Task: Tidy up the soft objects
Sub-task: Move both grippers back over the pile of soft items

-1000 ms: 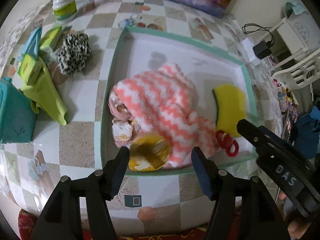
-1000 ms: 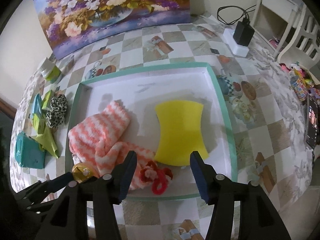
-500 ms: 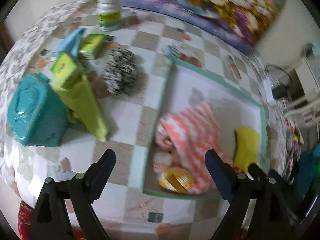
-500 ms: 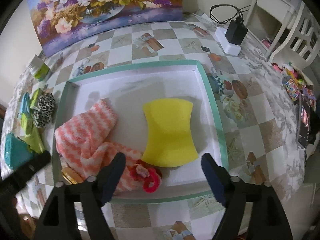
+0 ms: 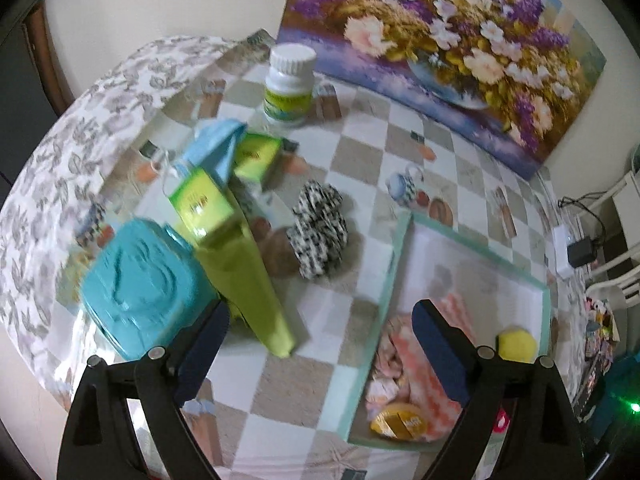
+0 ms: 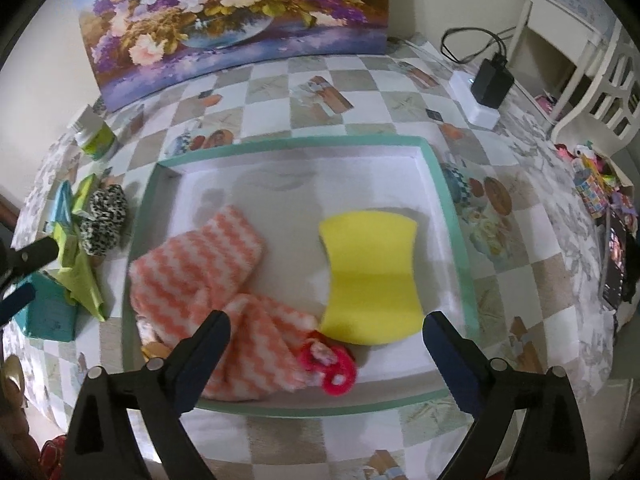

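Observation:
A white tray with a teal rim [image 6: 448, 200] [image 5: 394, 264] holds a pink-and-white zigzag cloth [image 6: 208, 256] [image 5: 412, 364], a yellow sponge [image 6: 370, 276] [image 5: 516, 344], a red scrunchie [image 6: 332, 368] and a yellow pouch [image 5: 398, 424]. A leopard-print scrunchie [image 5: 320, 236] [image 6: 102, 220] and a lime cloth [image 5: 248, 280] [image 6: 82, 284] lie on the table left of the tray. My left gripper [image 5: 320, 344] is open and empty, above the table left of the tray. My right gripper [image 6: 326, 350] is open and empty over the tray's near edge.
A teal box [image 5: 140, 284], green packets [image 5: 200, 200] and a white bottle [image 5: 290, 86] stand at the table's left. A flower painting [image 6: 236, 12] leans on the back wall. A charger and power strip [image 6: 486, 88] sit far right, beside white chairs [image 6: 600, 92].
My left gripper swung left from over the tray toward the table's left side. Both grippers opened wider. My right gripper stayed over the tray's near edge.

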`<state>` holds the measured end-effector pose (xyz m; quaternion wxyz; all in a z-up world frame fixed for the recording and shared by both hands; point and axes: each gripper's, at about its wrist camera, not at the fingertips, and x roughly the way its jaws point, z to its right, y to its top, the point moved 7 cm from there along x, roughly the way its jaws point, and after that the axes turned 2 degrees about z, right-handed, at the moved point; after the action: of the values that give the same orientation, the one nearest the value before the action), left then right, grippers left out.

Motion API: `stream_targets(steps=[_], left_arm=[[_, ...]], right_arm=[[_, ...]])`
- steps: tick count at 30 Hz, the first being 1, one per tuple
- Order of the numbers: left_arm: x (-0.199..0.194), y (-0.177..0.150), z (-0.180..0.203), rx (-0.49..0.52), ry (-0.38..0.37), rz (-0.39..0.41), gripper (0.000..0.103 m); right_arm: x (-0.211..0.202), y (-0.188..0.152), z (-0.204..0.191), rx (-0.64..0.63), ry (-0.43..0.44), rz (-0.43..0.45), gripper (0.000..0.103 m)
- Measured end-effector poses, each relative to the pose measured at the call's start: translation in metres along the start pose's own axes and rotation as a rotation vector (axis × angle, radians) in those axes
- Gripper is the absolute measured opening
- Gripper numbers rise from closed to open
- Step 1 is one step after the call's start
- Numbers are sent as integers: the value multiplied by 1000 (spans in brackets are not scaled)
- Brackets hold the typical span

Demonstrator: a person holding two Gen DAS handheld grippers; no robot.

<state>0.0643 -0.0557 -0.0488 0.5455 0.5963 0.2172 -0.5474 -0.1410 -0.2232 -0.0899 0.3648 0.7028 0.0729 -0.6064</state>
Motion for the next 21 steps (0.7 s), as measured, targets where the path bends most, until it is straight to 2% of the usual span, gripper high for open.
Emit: stream_targets(steps=[11,21], left_arm=[[-5,55,-44,-90,8,34,93],[15,74,-95,-180,33,-37,93]], right_arm=[[-13,33,-46,-28,50,76,99],[-8,75,-102,-68,116,108,99]])
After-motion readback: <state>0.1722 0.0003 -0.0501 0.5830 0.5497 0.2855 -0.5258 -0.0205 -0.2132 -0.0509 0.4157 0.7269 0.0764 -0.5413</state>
